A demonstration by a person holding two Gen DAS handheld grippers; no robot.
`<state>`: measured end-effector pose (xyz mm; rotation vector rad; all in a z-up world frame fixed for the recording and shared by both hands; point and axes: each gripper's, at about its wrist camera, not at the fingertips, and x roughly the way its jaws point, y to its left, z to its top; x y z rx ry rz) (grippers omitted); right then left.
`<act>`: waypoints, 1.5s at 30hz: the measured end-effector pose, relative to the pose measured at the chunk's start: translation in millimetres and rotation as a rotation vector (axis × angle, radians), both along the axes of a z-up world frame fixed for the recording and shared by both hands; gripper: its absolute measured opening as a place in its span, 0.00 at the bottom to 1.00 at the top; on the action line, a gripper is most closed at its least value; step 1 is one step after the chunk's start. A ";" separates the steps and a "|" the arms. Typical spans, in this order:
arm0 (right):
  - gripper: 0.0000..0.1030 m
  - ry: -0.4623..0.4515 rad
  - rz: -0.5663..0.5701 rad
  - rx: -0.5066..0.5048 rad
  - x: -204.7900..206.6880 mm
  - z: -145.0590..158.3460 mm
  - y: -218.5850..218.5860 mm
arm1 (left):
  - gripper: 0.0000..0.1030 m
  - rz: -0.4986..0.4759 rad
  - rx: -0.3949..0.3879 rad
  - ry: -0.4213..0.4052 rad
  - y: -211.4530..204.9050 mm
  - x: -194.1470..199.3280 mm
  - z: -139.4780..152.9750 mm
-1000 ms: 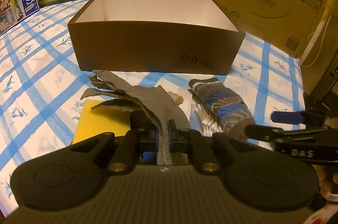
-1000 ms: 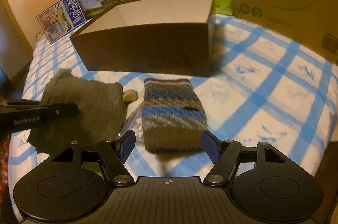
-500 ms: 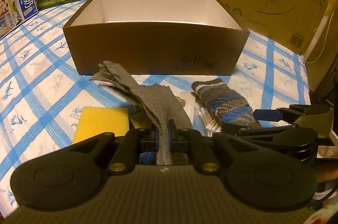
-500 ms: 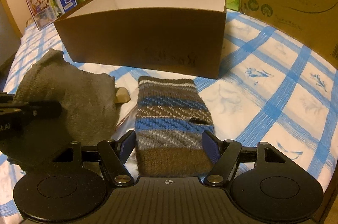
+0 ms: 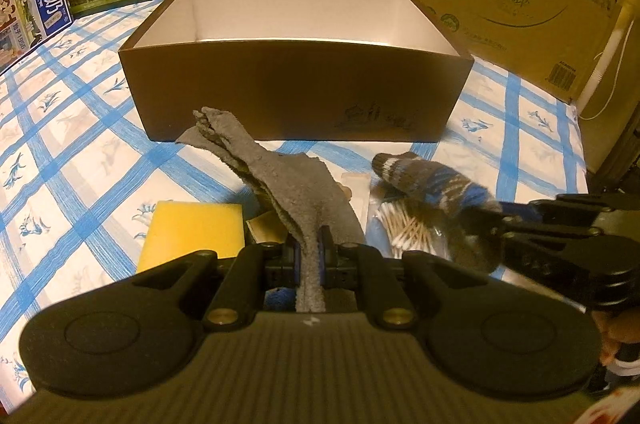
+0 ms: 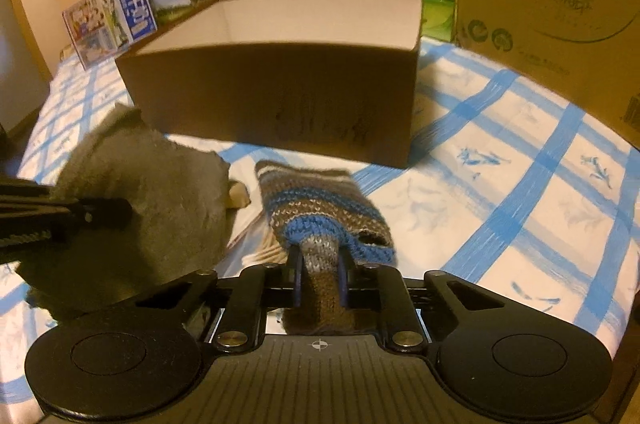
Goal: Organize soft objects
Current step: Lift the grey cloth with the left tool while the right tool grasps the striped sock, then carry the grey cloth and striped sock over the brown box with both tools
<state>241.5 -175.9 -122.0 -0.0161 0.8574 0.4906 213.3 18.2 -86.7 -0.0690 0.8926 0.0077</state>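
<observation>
Pinching the grey cloth [image 5: 296, 180], the left gripper [image 5: 311, 252] is holding its fingers nearly closed near the brown box [image 5: 296, 96] front wall. The right gripper [image 6: 319, 278] fingers, having just been closing, are clamping the striped knit sock [image 6: 320, 208]; open checked bedsheet [image 6: 520, 192] is lying rightward.

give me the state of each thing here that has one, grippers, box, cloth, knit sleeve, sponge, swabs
left gripper: shut on the grey cloth
grey cloth: pinched at one end, draped forward
right gripper: jaws have just been closing, now shut on the striped knit sleeve
striped knit sleeve: bunched between the fingers
brown box: open, no lid, nothing visible inside
yellow sponge: lying flat, untouched
cotton swabs: in a clear bag, lying flat
</observation>
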 end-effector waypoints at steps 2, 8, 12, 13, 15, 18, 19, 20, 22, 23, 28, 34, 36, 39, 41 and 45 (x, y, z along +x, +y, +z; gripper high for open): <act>0.16 -0.010 -0.012 0.017 -1.9 7.2 -6.2 | 0.07 -0.003 -0.009 -0.004 -0.4 -1.6 2.4; 0.16 -0.029 -0.055 0.073 -6.5 30.3 -23.5 | 0.06 -0.023 -0.010 -0.047 -3.7 -9.8 19.6; 0.16 -0.049 -0.065 0.100 -11.0 46.9 -29.6 | 0.06 -0.032 -0.013 -0.096 -1.7 -17.4 39.4; 0.16 -0.052 -0.065 0.107 -12.1 50.7 -30.6 | 0.06 -0.032 -0.018 -0.111 0.2 -20.0 45.9; 0.16 -0.062 -0.065 0.122 -14.1 59.4 -31.7 | 0.06 -0.026 -0.025 -0.137 4.6 -24.2 58.3; 0.16 -0.077 -0.058 0.135 -16.4 70.8 -32.3 | 0.06 -0.003 -0.020 -0.183 15.1 -31.1 78.1; 0.16 -0.081 -0.056 0.138 -17.1 73.5 -32.9 | 0.06 0.008 -0.020 -0.194 19.0 -32.2 84.1; 0.16 -0.086 -0.054 0.141 -17.7 77.0 -32.6 | 0.06 0.017 -0.020 -0.205 23.7 -33.1 90.3; 0.16 -0.093 -0.051 0.151 -17.8 82.8 -32.0 | 0.06 0.032 -0.018 -0.224 32.3 -34.0 100.7; 0.16 -0.096 -0.048 0.155 -17.7 84.9 -32.2 | 0.06 0.038 -0.014 -0.231 36.3 -33.6 105.4; 0.16 -0.111 -0.028 0.176 -15.0 96.3 -27.2 | 0.06 0.054 0.018 -0.259 49.5 -29.2 121.8; 0.16 -0.132 -0.003 0.189 -5.6 106.3 -18.8 | 0.06 0.055 0.021 -0.280 56.8 -19.2 132.4; 0.16 -0.139 0.006 0.190 -0.4 108.9 -15.8 | 0.06 0.051 0.023 -0.285 58.2 -13.4 134.4; 0.16 -0.151 0.016 0.189 7.6 113.1 -11.2 | 0.06 0.045 0.026 -0.292 59.8 -2.7 137.5; 0.16 -0.159 0.023 0.191 15.0 116.0 -8.7 | 0.06 0.040 0.026 -0.293 61.4 7.3 139.8; 0.16 -0.176 0.034 0.194 33.9 122.1 -1.5 | 0.06 0.032 0.018 -0.294 64.0 30.5 143.1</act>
